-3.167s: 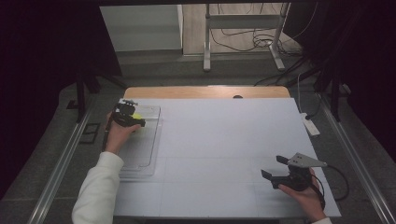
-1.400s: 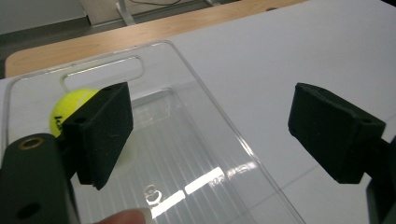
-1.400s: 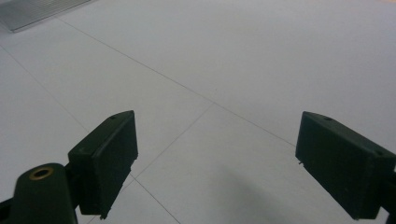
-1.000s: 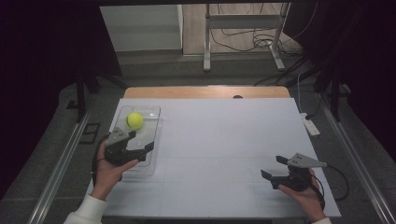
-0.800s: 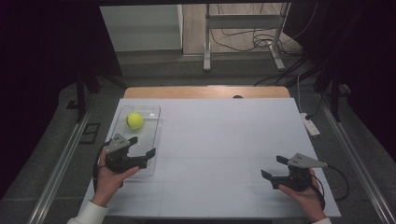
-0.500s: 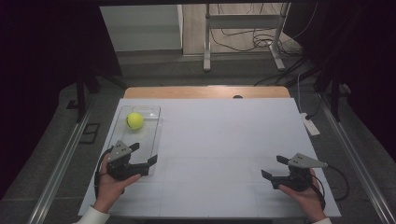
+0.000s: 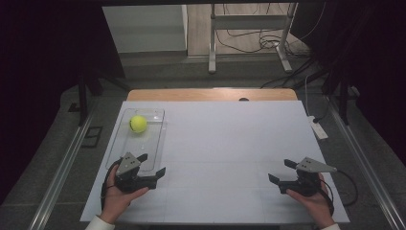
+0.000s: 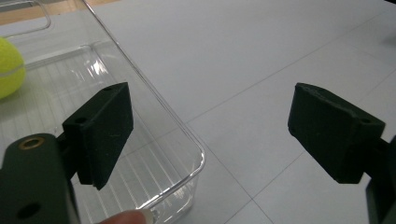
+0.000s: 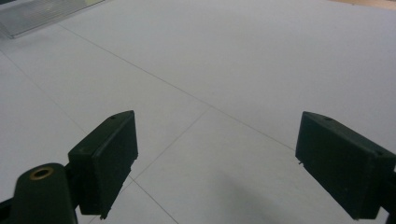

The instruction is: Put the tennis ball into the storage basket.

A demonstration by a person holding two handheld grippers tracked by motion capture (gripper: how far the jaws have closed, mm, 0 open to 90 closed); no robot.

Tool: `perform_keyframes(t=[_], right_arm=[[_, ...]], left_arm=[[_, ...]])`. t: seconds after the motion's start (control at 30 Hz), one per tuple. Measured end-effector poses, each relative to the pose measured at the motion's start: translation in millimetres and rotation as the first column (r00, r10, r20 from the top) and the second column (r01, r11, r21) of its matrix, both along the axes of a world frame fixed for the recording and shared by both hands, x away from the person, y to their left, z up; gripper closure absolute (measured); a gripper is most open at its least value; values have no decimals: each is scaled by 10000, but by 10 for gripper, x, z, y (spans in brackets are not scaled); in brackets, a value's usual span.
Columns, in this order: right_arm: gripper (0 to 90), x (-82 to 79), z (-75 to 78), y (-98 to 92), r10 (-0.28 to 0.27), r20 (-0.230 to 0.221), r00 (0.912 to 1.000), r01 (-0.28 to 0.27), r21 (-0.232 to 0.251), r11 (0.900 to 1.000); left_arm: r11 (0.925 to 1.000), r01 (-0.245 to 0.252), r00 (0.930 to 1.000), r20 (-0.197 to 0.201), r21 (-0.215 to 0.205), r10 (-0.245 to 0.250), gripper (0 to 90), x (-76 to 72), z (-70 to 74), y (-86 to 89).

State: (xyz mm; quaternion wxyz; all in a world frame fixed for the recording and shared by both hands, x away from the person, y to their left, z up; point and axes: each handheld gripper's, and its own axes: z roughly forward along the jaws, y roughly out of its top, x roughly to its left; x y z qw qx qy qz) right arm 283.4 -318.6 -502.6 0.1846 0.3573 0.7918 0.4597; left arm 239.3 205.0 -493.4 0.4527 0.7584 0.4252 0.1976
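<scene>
A yellow tennis ball (image 7: 138, 123) lies in the far end of a clear plastic tray (image 7: 125, 153) at the table's left side. The ball (image 8: 8, 67) appears at the left edge of the left gripper view, inside the tray (image 8: 154, 105). My left gripper (image 7: 152, 165) hovers open over the tray's near right corner, its jaws wide apart and empty; one jaw is above the tray, the other above the table (image 8: 280, 70). My right gripper (image 7: 280, 171) rests open and empty near the table's front right.
The white table top (image 7: 230, 143) has faint grid lines and a wooden strip (image 7: 210, 94) along its far edge. A white power strip (image 7: 318, 128) sits at the right edge. Metal rails run along both sides of the table.
My left gripper let go of the ball in the tray's far end and drew back toward the front, to the tray's near corner. The right gripper stayed put.
</scene>
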Motion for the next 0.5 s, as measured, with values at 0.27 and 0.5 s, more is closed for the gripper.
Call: perform_keyframes(t=[0.27, 0.5], right_arm=[[136, -8, -1, -1, -17, -12, 10000, 17, -14, 10000], [136, -9, -2, -1, -17, -9, 10000, 17, -19, 10000]], left_arm=[[10000, 81, 10000, -11, -49, -81, 153, 12, -13, 2], [10000, 94, 9999, -51, 11, -94, 152, 22, -35, -4]])
